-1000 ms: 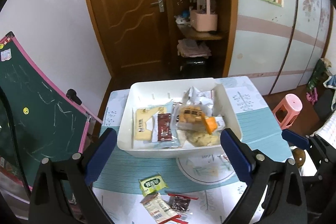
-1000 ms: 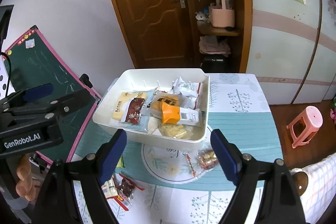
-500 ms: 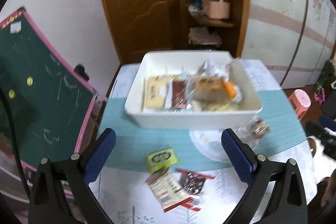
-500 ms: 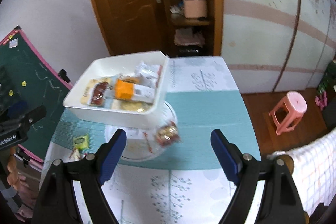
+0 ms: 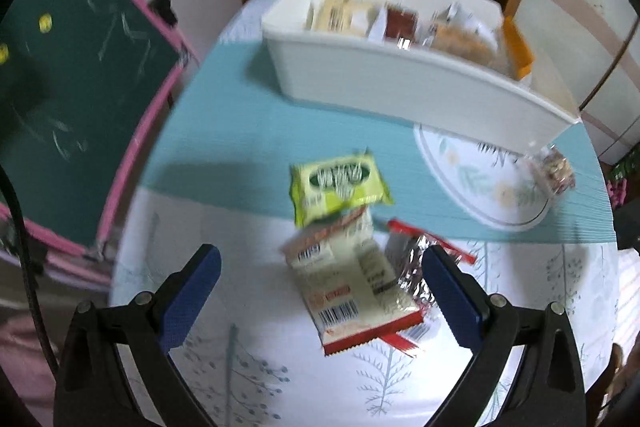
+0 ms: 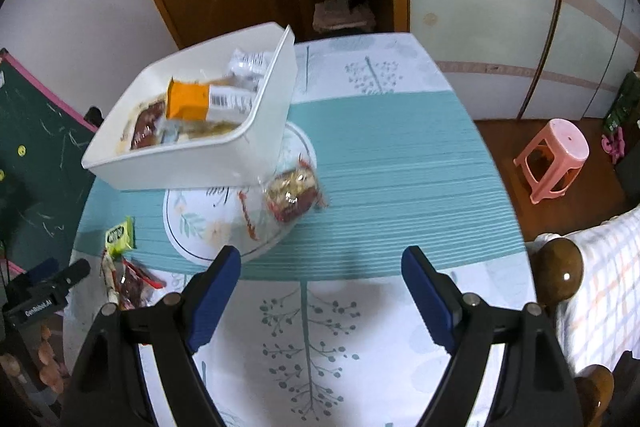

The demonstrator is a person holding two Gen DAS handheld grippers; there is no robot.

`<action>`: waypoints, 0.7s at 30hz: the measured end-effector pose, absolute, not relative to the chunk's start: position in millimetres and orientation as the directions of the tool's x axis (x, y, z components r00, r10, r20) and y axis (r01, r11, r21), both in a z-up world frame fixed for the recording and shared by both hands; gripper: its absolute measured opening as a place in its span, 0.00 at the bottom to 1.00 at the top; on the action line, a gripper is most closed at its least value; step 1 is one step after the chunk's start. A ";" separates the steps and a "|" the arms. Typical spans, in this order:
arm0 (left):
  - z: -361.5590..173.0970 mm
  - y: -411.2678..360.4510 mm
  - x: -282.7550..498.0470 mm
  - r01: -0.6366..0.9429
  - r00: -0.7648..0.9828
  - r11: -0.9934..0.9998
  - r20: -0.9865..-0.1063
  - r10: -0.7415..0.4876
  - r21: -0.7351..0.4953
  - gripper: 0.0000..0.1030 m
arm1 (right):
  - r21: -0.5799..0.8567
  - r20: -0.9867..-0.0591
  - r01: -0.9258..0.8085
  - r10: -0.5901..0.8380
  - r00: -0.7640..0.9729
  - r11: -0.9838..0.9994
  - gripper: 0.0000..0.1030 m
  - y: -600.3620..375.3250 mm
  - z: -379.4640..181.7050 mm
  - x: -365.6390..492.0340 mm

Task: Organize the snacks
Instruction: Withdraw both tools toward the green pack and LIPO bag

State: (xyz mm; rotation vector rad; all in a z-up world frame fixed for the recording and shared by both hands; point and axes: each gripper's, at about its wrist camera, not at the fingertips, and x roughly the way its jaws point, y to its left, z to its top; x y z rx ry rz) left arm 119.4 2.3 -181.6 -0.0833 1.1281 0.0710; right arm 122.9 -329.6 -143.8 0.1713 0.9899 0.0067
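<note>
Teal-and-white cloth covers the bench, chalkboard off to the left. From my left wrist cam, the left claw has dropped a lot since a second ago: the white bin used to sit dead centre, now it's shoved to the top of the view and the loose packets fill the middle. The claw is wide open, nothing touched. Between its fingers lies the white-and-red packet, long axis running from upper left to lower right, barcode end toward me. A foil-and-red packet is tucked against its right side, touching the right finger's outline. A green packet sits just beyond, long axis roughly crosswise. It's all motion-blurred.

Right wrist cam: the right claw is lower too, also spread open and empty, hanging over bare cloth. A clear bag of nuts lies ahead of it, just beside the bin's near corner, well apart from the fingers. An orange packet sits on top inside the bin, long axis crosswise. My left claw shows at the left edge by the green packet.
</note>
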 end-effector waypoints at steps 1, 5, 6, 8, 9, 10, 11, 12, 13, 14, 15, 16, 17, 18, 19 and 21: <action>-189.6 4.3 119.5 -0.111 0.409 0.993 -0.912 0.005 -0.044 0.97 | 0.148 -0.834 0.070 0.087 0.545 0.986 0.81 -327.5 -147.6 124.7; -212.3 9.6 122.5 -0.154 0.349 0.984 -0.937 -0.026 -0.085 0.97 | 0.168 -0.840 0.072 0.105 0.532 0.983 0.81 -320.4 -160.5 135.6; -216.2 10.8 123.2 -0.161 0.339 0.983 -0.940 -0.031 -0.091 0.97 | 0.172 -0.842 0.074 0.108 0.529 0.982 0.81 -319.5 -162.5 139.1; -222.6 14.1 124.2 -0.177 0.326 0.977 -0.944 -0.052 -0.116 0.97 | 0.184 -0.842 0.075 0.118 0.527 0.980 0.81 -318.0 -167.2 148.3; -224.2 16.5 124.2 -0.188 0.331 0.972 -0.941 -0.074 -0.142 0.97 | 0.188 -0.842 0.076 0.121 0.527 0.979 0.81 -317.3 -169.3 153.5; -225.7 17.9 124.5 -0.195 0.331 0.969 -0.940 -0.080 -0.151 0.97 | 0.192 -0.840 0.075 0.124 0.529 0.979 0.81 -316.8 -171.1 159.3; -226.1 19.3 125.5 -0.200 0.331 0.967 -0.940 -0.086 -0.158 0.97 | 0.194 -0.839 0.077 0.124 0.530 0.978 0.81 -316.6 -173.6 166.0; -227.4 20.2 126.1 -0.202 0.332 0.965 -0.939 -0.091 -0.165 0.97 | 0.193 -0.840 0.083 0.121 0.529 0.978 0.81 -317.2 -175.7 170.8; -229.0 20.5 126.7 -0.204 0.333 0.964 -0.938 -0.094 -0.169 0.97 | 0.199 -0.840 0.090 0.123 0.528 0.976 0.81 -318.3 -178.5 177.7; -229.7 20.6 127.6 -0.207 0.334 0.963 -0.937 -0.099 -0.175 0.97 | 0.215 -0.838 0.095 0.134 0.529 0.972 0.81 -319.7 -181.6 184.5; -231.0 21.1 127.7 -0.210 0.334 0.961 -0.937 -0.105 -0.182 0.98 | 0.231 -0.838 0.101 0.145 0.527 0.968 0.81 -320.9 -184.8 190.9; -231.9 21.8 128.2 -0.213 0.332 0.958 -0.937 -0.111 -0.189 0.98 | 0.239 -0.838 0.107 0.149 0.524 0.965 0.81 -321.0 -187.4 195.5; -232.7 24.2 130.3 -0.216 0.332 0.956 -0.936 -0.118 -0.197 0.98 | 0.246 -0.840 0.115 0.153 0.521 0.962 0.81 -321.2 -190.5 200.0; -234.3 25.4 131.0 -0.222 0.330 0.952 -0.935 -0.130 -0.211 0.98 | 0.250 -0.843 0.121 0.155 0.515 0.961 0.81 -320.9 -194.6 205.2; -235.5 27.2 132.0 -0.228 0.328 0.949 -0.935 -0.135 -0.217 0.98 | 0.251 -0.846 0.123 0.156 0.509 0.960 0.81 -319.9 -198.0 208.6; -235.1 26.9 133.7 -0.233 0.326 0.947 -0.935 -0.138 -0.220 0.98 | 0.248 -0.854 0.124 0.156 0.496 0.961 0.81 -316.7 -205.3 213.8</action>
